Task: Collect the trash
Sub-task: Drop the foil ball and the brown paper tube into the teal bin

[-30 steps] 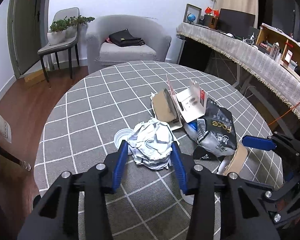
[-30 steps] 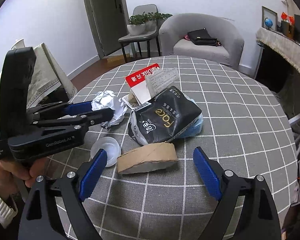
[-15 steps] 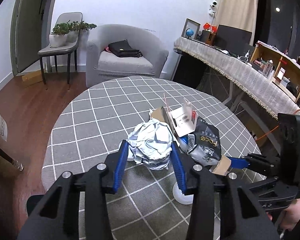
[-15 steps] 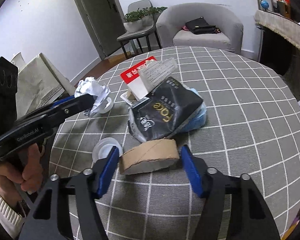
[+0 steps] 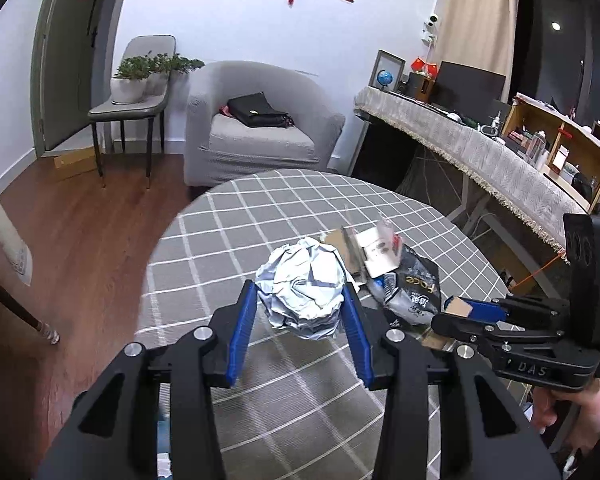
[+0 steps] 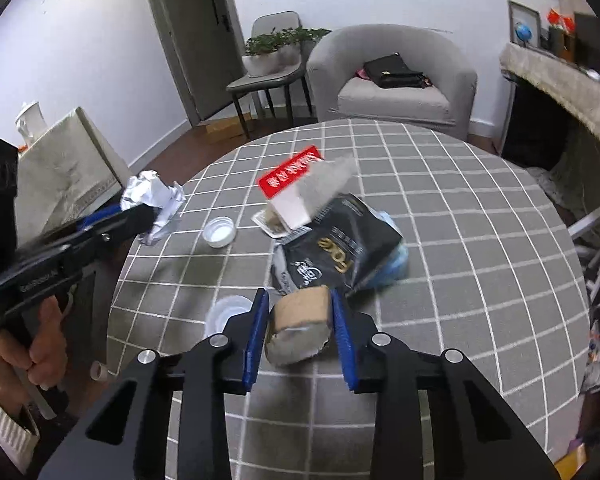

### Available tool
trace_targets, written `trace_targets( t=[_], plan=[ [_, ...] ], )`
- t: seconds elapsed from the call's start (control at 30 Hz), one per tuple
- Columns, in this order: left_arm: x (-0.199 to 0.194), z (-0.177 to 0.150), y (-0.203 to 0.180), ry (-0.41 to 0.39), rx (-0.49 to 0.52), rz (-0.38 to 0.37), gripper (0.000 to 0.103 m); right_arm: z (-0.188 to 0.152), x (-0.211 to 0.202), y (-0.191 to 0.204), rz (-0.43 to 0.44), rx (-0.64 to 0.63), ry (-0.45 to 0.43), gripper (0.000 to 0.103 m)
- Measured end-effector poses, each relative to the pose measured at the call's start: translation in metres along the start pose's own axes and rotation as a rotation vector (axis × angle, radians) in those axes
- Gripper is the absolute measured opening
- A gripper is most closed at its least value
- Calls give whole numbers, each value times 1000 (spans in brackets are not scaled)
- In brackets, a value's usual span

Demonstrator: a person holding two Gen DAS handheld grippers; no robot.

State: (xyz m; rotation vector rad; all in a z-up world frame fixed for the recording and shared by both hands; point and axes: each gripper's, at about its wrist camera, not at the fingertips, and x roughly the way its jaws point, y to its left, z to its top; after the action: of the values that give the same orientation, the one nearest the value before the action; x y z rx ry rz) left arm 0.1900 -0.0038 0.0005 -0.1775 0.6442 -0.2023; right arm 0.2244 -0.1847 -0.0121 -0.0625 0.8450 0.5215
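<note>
My left gripper (image 5: 299, 300) is shut on a crumpled foil ball (image 5: 304, 286) and holds it above the round checked table (image 5: 260, 216); the ball also shows in the right wrist view (image 6: 154, 202), near the table's left edge. My right gripper (image 6: 300, 312) is shut on a squashed brown cardboard roll (image 6: 300, 320), lifted a little off the table. A black snack bag (image 6: 336, 248), a red-and-white card box (image 6: 296, 184) and blue trash (image 6: 396, 264) lie heaped mid-table. Two white plastic lids (image 6: 220, 232) (image 6: 228, 312) lie on the cloth.
A grey armchair (image 5: 256, 128) with a black bag stands behind the table, and a chair with potted plants (image 5: 136, 92) stands to its left. A long covered counter (image 5: 480, 156) runs along the right. A covered chair (image 6: 64, 168) stands by the table's left side.
My left gripper has lifted the foil ball up and back toward the table's left edge, uncovering a white lid. My right gripper has closed on the cardboard roll, squashing and lifting it.
</note>
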Motion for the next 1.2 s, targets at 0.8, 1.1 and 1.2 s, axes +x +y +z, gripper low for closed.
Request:
trace_targets(
  t=[0.8,1.1,1.2],
  plan=[
    [-59,-28,114,77,-86,180,45,43,12,132,114,-159,-54,29],
    [-73,-53,152,134,-89,246,45,46,36,182,189,-199,-2,29],
    [-74,-62,160,157,-94,255,45,46,42,196,211,-207,10,29]
  ],
)
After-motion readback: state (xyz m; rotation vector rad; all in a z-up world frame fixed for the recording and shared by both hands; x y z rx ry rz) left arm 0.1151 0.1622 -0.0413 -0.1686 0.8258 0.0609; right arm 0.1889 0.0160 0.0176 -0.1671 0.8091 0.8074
